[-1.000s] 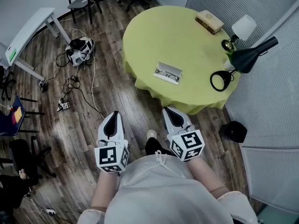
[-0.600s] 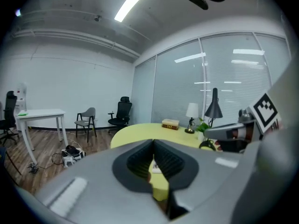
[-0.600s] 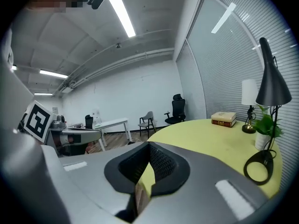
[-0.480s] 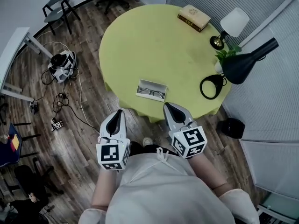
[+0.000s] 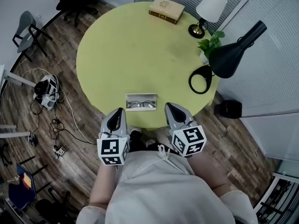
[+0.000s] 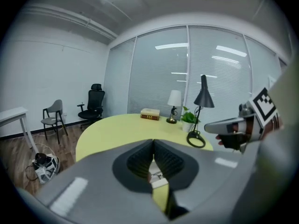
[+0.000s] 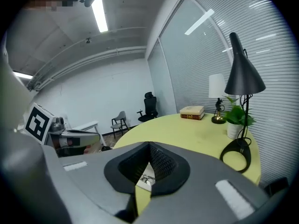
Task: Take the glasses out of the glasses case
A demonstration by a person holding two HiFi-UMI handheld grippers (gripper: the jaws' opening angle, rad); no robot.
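An open white glasses case (image 5: pixel 141 102) lies near the front edge of the round yellow-green table (image 5: pixel 121 50), with dark-framed glasses (image 5: pixel 140 105) inside it. My left gripper (image 5: pixel 119 111) hangs just short of the table edge, below and left of the case, shut and holding nothing. At the same height, my right gripper (image 5: pixel 169 106) sits to the case's right, also shut and empty. In the left gripper view the case (image 6: pixel 156 176) peeks through the gap under the touching jaws of the left gripper (image 6: pixel 153 146). The right gripper (image 7: pixel 149 148) frames the case (image 7: pixel 145 178) likewise.
A book (image 5: pixel 167 8) lies at the table's far side. A white-shade lamp (image 5: pixel 208 10), a small plant (image 5: pixel 211 43) and a black desk lamp (image 5: pixel 224 59) stand along the right edge. A black bin (image 5: pixel 229 109) sits on the floor, with cables and a bag (image 5: pixel 46 90) at left.
The person has walked up to the table, so the table and case now sit directly in front of both grippers. Both grippers stayed shut and empty.
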